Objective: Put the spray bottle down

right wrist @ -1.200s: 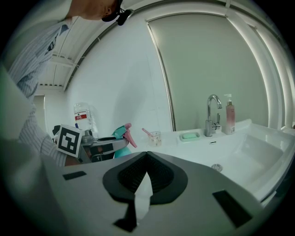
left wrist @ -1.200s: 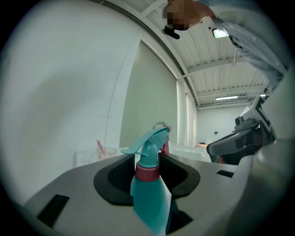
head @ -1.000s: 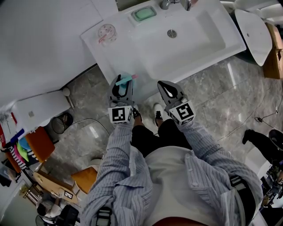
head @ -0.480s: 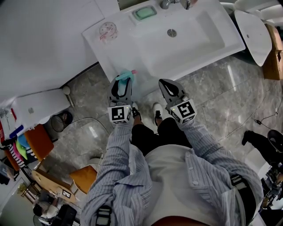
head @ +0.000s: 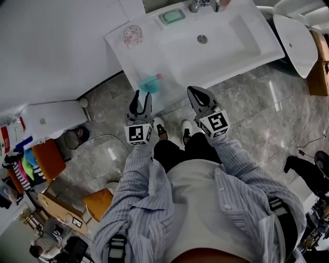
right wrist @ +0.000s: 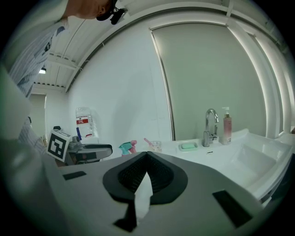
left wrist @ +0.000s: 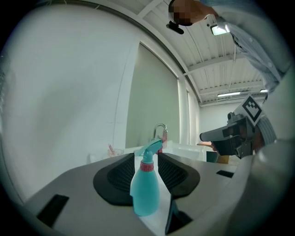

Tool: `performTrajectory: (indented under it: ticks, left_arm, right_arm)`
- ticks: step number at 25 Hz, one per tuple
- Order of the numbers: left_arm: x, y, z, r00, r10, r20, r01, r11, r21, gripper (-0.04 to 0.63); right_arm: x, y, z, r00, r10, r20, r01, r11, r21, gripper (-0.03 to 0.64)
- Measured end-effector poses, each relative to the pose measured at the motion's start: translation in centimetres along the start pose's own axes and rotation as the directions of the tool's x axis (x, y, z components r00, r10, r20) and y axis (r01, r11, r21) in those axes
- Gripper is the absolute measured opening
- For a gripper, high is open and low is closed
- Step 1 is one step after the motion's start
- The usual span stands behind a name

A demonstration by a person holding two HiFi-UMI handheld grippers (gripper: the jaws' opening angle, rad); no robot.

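The teal spray bottle (head: 150,83) with a pink collar stands upright on the front left corner of the white sink counter (head: 123,51). My left gripper (head: 140,100) is open and hangs just short of the bottle, apart from it. Its jaws have just been closing a little, with nothing between them. In the left gripper view the bottle (left wrist: 145,191) shows beyond the jaw tips, in line with the gap. My right gripper (head: 198,97) is shut and empty, in front of the counter's edge. The right gripper view shows the bottle (right wrist: 125,147) beside the left gripper (right wrist: 94,150).
The basin (head: 216,46) has a faucet (head: 198,5) at the back, a green soap dish (head: 171,16) and a cup with a toothbrush (head: 132,36). A pink dispenser (right wrist: 227,122) stands by the tap. A toilet tank (head: 51,120) and an orange stool (head: 46,159) are at the left.
The left gripper, earlier around the bottle, has drawn back towards the person and now leaves the bottle standing free on the counter. The right gripper has barely shifted.
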State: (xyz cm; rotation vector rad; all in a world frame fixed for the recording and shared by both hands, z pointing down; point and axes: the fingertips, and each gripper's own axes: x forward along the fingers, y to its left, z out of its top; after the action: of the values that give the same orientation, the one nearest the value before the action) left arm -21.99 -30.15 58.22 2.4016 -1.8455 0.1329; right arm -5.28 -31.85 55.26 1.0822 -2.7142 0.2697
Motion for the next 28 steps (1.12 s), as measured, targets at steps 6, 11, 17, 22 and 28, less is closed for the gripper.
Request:
performTrajectory:
  ticks: [6, 11, 17, 22, 28]
  left_arm:
    - [-1.3, -0.3, 4.1, 0.999, -0.040, 0.032, 0.039, 0.999, 0.028, 0.062]
    - [-1.9, -0.2, 7.3, 0.998, -0.040, 0.038, 0.038, 0.999, 0.038, 0.014]
    - [-2.8, 0.0, 10.0, 0.999, -0.011, 0.037, 0.010, 1.000, 0.025, 0.002]
    - [-2.8, 0.0, 11.5, 0.999, 0.003, 0.046, -0.004, 1.000, 0.025, 0.002]
    - [-3.2, 0.7, 12.4, 0.999, 0.015, 0.052, -0.016, 1.000, 0.027, 0.002]
  right_arm:
    - [-1.9, -0.2, 2.3, 0.999, -0.039, 0.038, 0.039, 0.999, 0.015, 0.015]
    - [-3.5, -1.4, 4.3, 0.993, -0.089, 0.074, 0.088, 0.996, 0.021, 0.015]
    - [-5.4, -2.8, 5.9, 0.984, -0.152, 0.092, 0.149, 0.988, 0.036, 0.015]
    - [-6.3, -4.0, 7.0, 0.975, -0.193, 0.114, 0.187, 0.981, 0.059, 0.015]
    - [-6.5, -4.0, 7.2, 0.973, -0.203, 0.114, 0.196, 0.978, 0.073, 0.015]
